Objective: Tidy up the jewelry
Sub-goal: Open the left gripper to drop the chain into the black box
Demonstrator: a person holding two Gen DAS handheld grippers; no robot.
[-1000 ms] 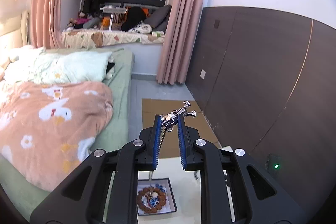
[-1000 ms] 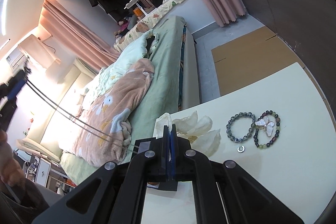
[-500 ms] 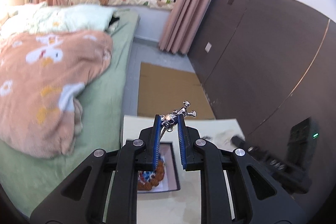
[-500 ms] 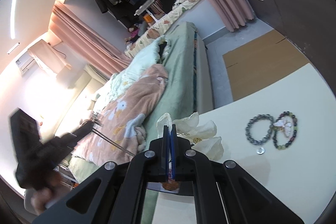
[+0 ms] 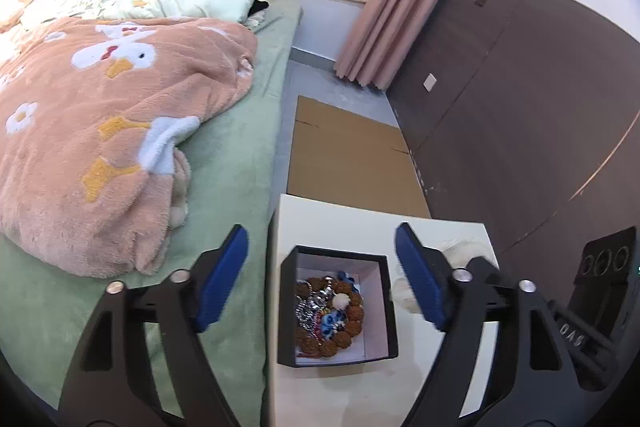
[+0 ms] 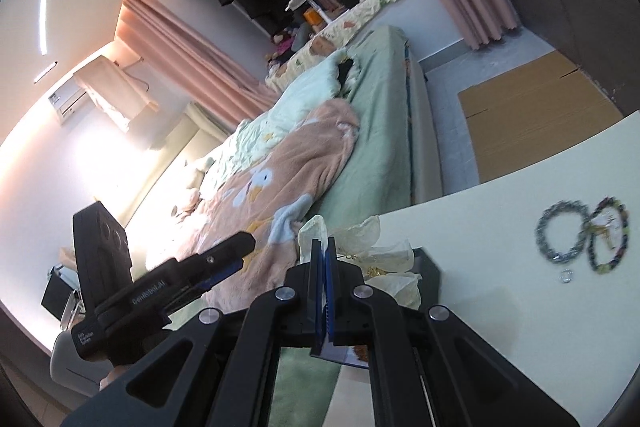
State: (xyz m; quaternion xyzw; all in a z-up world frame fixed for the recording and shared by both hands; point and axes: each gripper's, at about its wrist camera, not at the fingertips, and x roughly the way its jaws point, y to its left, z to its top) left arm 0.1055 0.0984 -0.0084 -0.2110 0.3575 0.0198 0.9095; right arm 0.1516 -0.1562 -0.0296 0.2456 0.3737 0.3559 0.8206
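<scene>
Opening wide and empty, the left gripper (image 5: pixel 320 275) hovers over the black box (image 5: pixel 338 307) near the table's (image 5: pixel 432 379) left edge, while the right gripper (image 6: pixel 323 291) stays pressed shut, holding nothing.

The two bracelets (image 6: pixel 582 235) and the small ring (image 6: pixel 566 275) are motion-blurred; bead detail is unreadable. The right tongs (image 6: pixel 323 291) hide most of the black box (image 6: pixel 428 269).

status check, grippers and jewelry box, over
Left gripper jaws opening, nothing between, above black box; silver chain inside. Right gripper shut, empty. Two bracelets on table.
</scene>
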